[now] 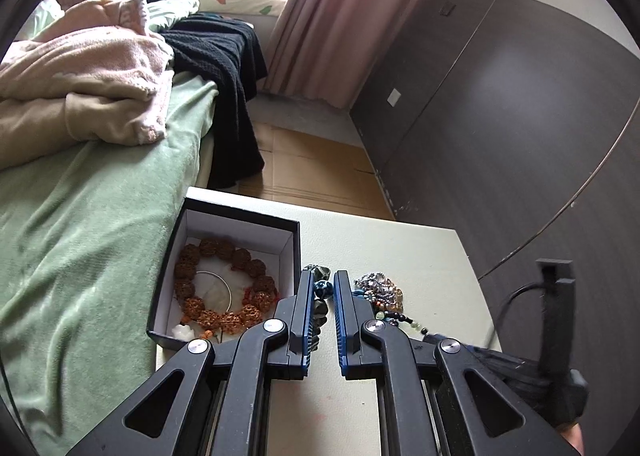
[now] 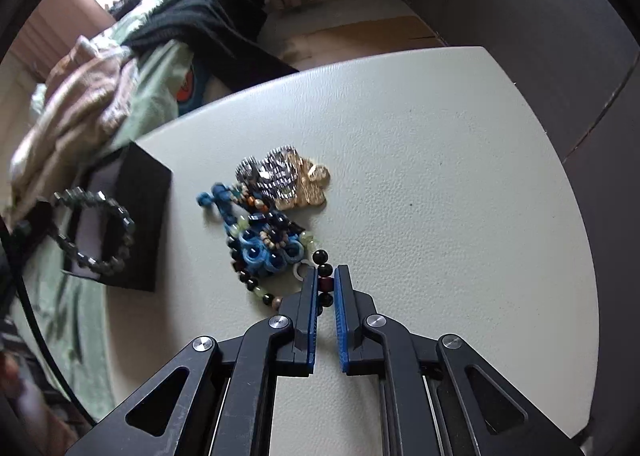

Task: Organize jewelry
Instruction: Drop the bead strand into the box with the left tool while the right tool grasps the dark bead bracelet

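Gripping a dark green bead bracelet (image 2: 96,232) in our left gripper (image 1: 323,284), we held it just beside the black box (image 1: 236,216) containing brown seed beads (image 1: 228,284). Our right gripper (image 2: 326,280) had its blue pads (image 2: 342,308) clamped on a black-and-red beaded strand (image 2: 325,284) beside the jewelry heap (image 2: 276,196) on the pale table (image 2: 440,176).

Each tool (image 1: 323,288) (image 2: 326,284) has black linkage arms, silver screws, blue ribbed pads.

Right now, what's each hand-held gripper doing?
Left hand-held gripper: shut on the dark green bead bracelet.
Right hand-held gripper: shut on the beaded necklace.
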Available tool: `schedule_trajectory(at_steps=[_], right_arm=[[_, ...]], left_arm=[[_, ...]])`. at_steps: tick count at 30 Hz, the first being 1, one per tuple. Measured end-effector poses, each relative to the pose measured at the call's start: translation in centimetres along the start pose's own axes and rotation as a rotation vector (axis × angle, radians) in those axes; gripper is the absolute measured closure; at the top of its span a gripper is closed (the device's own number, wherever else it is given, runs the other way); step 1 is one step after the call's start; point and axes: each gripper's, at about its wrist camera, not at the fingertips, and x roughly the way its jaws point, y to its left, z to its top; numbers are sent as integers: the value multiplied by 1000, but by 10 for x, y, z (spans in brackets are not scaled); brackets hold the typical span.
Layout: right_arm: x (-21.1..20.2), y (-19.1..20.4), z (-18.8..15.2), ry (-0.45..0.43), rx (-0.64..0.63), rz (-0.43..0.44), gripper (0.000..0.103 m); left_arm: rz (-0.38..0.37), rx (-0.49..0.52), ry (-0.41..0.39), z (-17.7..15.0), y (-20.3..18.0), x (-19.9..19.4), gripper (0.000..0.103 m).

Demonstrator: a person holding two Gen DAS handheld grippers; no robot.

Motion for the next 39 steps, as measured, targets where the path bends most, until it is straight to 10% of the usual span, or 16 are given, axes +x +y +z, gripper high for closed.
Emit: schedule_trajectory(at_steps=[17, 39], right_arm=[[-55, 11, 0, -145, 69, 413, 93], [-40, 40, 17, -135, 56, 491, 93]], left_arm=[[5, -22, -94, 6, 14, -26, 93], [-5, -167, 4, 22, 51, 10, 86]])
